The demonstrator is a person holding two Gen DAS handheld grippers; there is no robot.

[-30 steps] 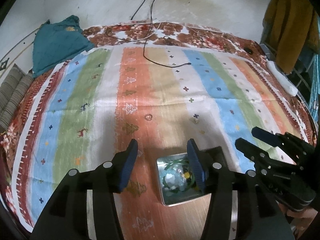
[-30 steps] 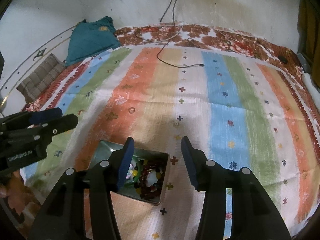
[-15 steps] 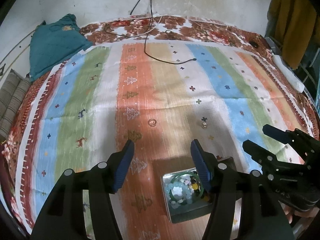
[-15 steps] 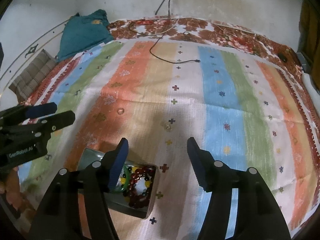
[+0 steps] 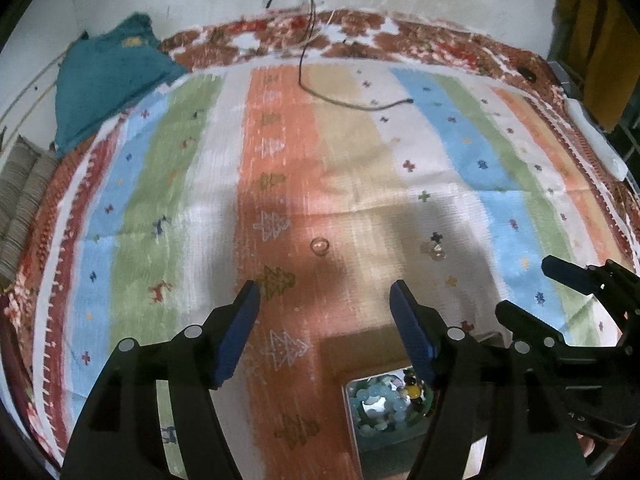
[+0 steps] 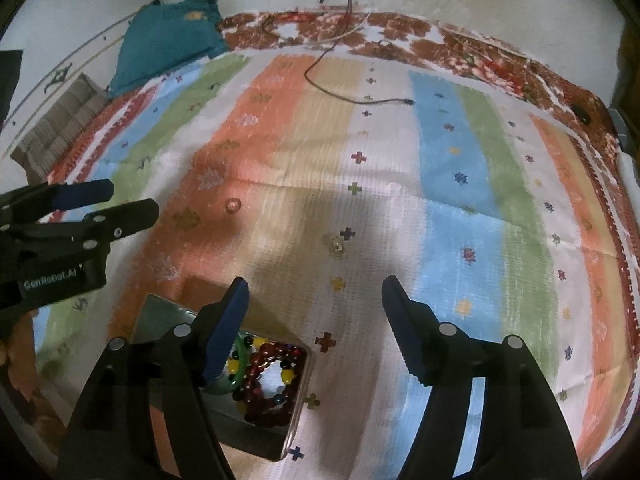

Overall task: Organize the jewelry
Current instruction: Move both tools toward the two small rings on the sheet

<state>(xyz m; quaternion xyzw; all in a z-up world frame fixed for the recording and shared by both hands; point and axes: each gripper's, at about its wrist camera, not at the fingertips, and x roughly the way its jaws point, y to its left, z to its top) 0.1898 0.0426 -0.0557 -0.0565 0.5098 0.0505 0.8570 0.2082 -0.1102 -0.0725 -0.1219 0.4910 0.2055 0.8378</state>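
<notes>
A small metal tin [image 6: 298, 392] holding beaded bracelets [image 6: 268, 384] lies on the striped cloth near me; it also shows in the left wrist view [image 5: 352, 420]. Two small clear jewelry pieces lie loose on the cloth: a ring-like one [image 5: 320, 246] [image 6: 233, 205] on the orange stripe and another [image 5: 436, 251] [image 6: 336, 245] on the white stripe. My left gripper [image 5: 324, 324] is open and empty, above the cloth short of the ring. My right gripper [image 6: 314, 314] is open and empty, right of the tin, short of the second piece.
The striped cloth [image 5: 360, 160] covers a floral bedspread [image 6: 400, 28]. A black cable [image 5: 352, 104] trails from the wall onto the cloth. A teal cushion [image 5: 108, 76] and a striped pillow [image 6: 60, 120] lie far left. A white object [image 5: 596, 140] rests at the right edge.
Both grippers have drawn back and risen, so the tin has slid lower in both views. Both stay open and empty.
</notes>
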